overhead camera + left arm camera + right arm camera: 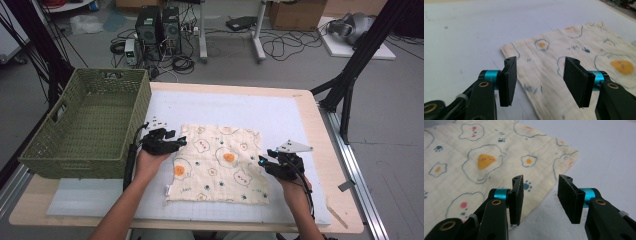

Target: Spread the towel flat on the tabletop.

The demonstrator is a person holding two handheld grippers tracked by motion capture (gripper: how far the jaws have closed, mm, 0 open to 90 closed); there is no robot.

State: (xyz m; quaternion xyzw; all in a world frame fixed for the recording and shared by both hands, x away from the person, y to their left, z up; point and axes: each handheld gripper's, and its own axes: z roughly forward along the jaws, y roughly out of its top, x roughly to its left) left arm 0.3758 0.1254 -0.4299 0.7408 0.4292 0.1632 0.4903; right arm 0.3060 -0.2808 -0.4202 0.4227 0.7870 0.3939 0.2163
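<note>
Cream cloth (216, 164), printed with fried eggs, bear faces and paw marks, lies flat on the white mat (280, 117) at table centre; its edges run slightly askew to the mat, the near-left corner carrying a small tag.

Left gripper (181, 142) sits at the cloth's 9 o'clock edge, toward the far-left corner, held in the person's left hand (150, 162); in the left gripper view its jaws stand well apart with nothing between the pads (508, 81); the cloth's left edge runs under the gap, the cloth (579, 65) spreading toward 1 o'clock, bare mat (464, 37) at 10 o'clock.

Right gripper (262, 162) sits at the cloth's 3 o'clock edge, grey three-cornered plate on top, cable trailing back over the right hand (295, 187); in the right gripper view its jaws are likewise parted, gripping nothing; the left pad (516, 200) hangs over the cloth's margin by a paw print, the right pad over bare mat (609, 157); a cloth (486, 162) corner lies at 1 o'clock.

Green woven basket (75, 131) stands at the table's 9 o'clock side, just beside the left gripper, clear of the cloth; nothing seen inside it.

Wooden table (327, 150) rim shows round the mat.
</note>
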